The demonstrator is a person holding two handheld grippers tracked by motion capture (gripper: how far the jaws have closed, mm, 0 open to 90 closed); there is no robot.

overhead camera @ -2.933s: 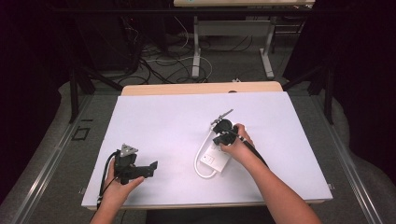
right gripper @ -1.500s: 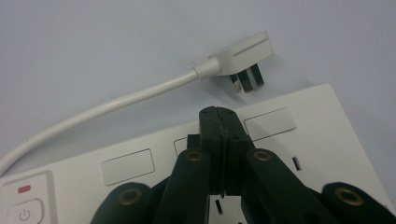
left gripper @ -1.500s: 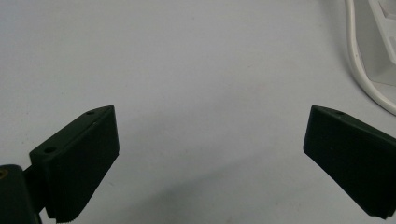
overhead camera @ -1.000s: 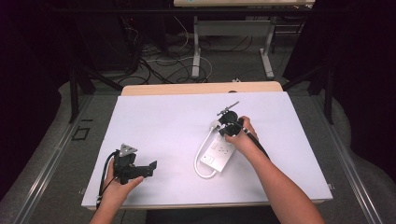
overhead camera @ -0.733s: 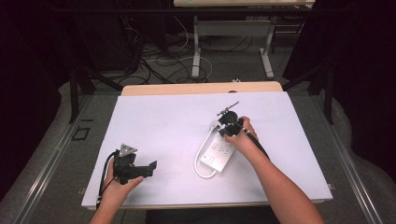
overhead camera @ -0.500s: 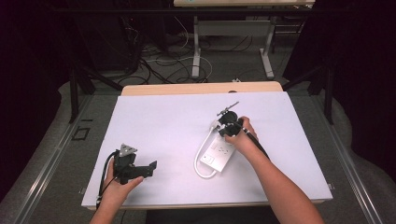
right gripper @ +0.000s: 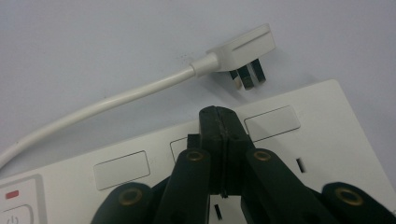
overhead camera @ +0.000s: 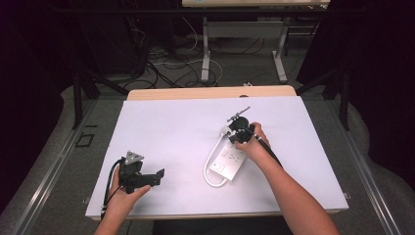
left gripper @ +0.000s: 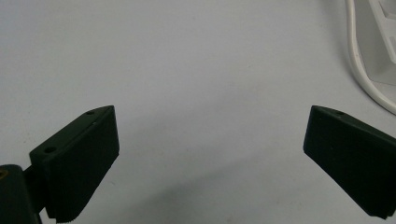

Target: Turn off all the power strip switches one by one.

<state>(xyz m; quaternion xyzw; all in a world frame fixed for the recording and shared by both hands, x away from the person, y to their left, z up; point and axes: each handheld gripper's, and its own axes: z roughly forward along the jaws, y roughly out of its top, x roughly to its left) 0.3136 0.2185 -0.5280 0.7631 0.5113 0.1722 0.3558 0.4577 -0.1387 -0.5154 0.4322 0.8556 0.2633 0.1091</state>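
My left black two-jaw gripper [overhead camera: 157, 175] rests near the front left of the white-covered table [overhead camera: 166, 127], jaws spread wide with nothing between them (bare surface beneath). To its right lies the white rectangular plastic power strip [overhead camera: 228, 160], its white cable [overhead camera: 210, 164] looping round to a white flat plug [right gripper: 240, 50] lying just beside the strip. My right gripper [right gripper: 218, 122] sits over the strip, jaws pressed together, gripping nothing.

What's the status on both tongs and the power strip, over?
Left tongs open, empty, near table edge. Right tongs shut, tips over the power strip, gripping nothing visible. Plug lies loose beside the strip, cable looped alongside. Nothing in the way.
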